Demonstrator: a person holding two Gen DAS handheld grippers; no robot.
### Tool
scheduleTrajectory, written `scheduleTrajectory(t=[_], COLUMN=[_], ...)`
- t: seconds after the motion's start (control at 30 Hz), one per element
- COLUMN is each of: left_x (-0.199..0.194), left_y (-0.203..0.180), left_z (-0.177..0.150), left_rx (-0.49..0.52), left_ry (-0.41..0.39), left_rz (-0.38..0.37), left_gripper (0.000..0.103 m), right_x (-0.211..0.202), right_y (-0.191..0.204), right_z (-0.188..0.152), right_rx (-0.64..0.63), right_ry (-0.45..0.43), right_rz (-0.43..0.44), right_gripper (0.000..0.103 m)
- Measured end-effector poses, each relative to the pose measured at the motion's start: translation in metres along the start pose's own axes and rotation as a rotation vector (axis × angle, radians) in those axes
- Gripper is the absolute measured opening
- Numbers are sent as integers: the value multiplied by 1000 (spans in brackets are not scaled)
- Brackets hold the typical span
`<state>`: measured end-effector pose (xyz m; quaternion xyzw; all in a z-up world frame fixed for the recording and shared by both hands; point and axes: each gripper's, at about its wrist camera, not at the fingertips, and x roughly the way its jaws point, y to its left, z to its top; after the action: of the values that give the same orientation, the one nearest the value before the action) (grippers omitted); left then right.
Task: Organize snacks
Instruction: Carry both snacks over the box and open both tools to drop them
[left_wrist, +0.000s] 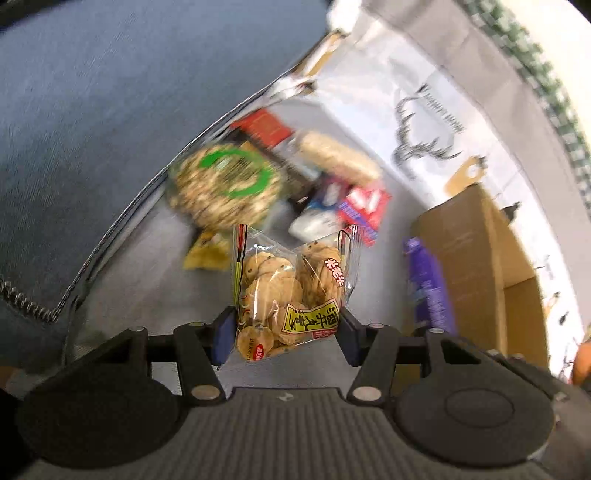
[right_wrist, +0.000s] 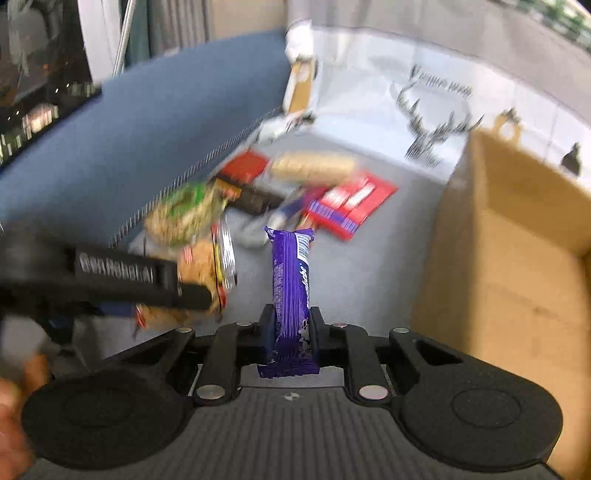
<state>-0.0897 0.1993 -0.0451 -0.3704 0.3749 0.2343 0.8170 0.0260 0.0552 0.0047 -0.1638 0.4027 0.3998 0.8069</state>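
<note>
A clear bag of small crackers (left_wrist: 291, 291) is clamped between the jaws of the left gripper (left_wrist: 284, 332) and a purple bar (right_wrist: 291, 295) between those of the right gripper (right_wrist: 290, 328), both raised above the far snack pile (left_wrist: 280, 177), probably for sorting into the cardboard box (right_wrist: 517, 266) at right.

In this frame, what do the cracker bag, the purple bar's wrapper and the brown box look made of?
Cracker bag: clear glossy plastic film; crackers show through, with glare.
Purple bar: opaque shiny wrapper, likely plastic or foil; crimped end.
Brown box: matte cardboard, probably; plain brown faces.
</note>
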Motion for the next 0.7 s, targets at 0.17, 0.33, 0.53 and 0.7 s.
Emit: scheduleTrajectory(t=[0.17, 0.33, 0.53, 0.7], left_x=[-14, -20, -21, -16], left_y=[-24, -50, -84, -115], left_z=[-1, -7, -16, -25], left_rx=[61, 126, 204, 276], left_ry=[-82, -123, -167, -212], left_rz=[-59, -96, -143, -197], left_gripper=[61, 61, 61, 61], right_x=[-51, -69, -83, -95], right_y=[-30, -71, -102, -117], right_z=[11, -8, -18, -33], right_rx=[10, 114, 230, 240], right_ry=[-147, -295, -377, -408], right_rz=[-7, -45, -86, -121], right_gripper=[18, 18, 18, 18])
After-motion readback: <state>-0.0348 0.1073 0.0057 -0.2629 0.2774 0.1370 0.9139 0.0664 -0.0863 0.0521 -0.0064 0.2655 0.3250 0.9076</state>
